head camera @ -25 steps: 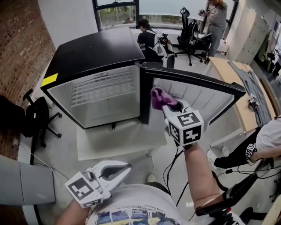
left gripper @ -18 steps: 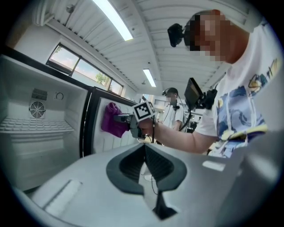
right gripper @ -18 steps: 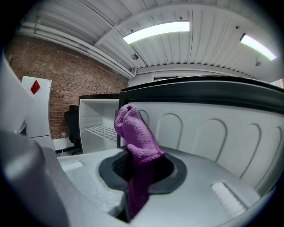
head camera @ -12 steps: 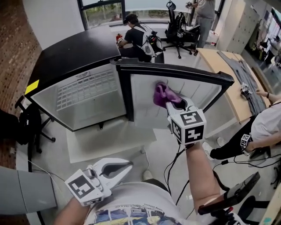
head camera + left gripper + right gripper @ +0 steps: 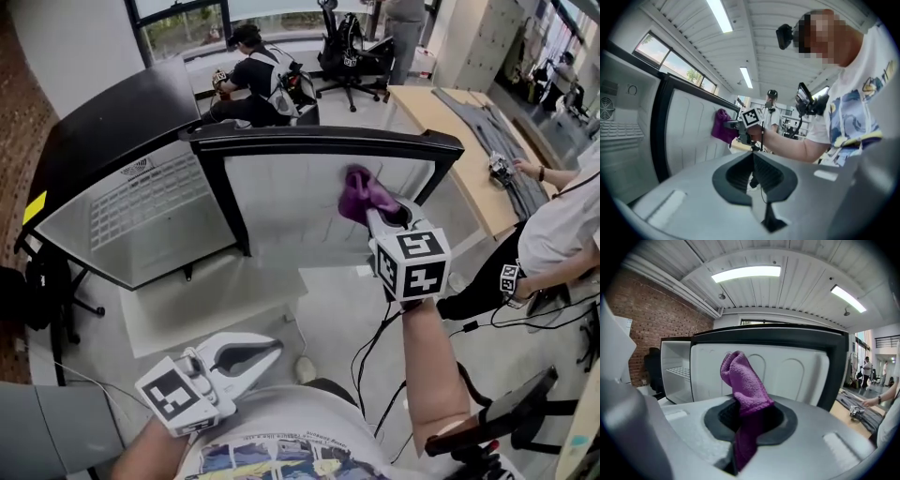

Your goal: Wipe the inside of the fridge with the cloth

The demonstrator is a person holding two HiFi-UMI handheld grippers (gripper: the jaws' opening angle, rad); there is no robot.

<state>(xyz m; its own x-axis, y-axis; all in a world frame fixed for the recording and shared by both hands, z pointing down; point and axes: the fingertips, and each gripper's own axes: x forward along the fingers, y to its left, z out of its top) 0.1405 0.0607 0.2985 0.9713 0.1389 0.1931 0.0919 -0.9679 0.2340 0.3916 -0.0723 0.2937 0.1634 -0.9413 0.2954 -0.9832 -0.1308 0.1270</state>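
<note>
Cloth (image 5: 743, 385) (in right gripper (image 5: 377, 210)) points lengthwise at fridge door (image 5: 281, 192).

we take this for a lab or workshop set up in an office-like hall. we see a red brick wall (image 5: 651, 319), a white ribbed metal ceiling (image 5: 764, 42) with long strip lights (image 5: 745, 272), large dark-framed windows (image 5: 183, 28), black wheeled office chairs (image 5: 352, 47) and a long pale wooden workbench (image 5: 450, 122). a small white fridge with a black top (image 5: 103, 141) stands open on the bare grey floor (image 5: 337, 309), and other people (image 5: 253, 70) work nearby.
</note>
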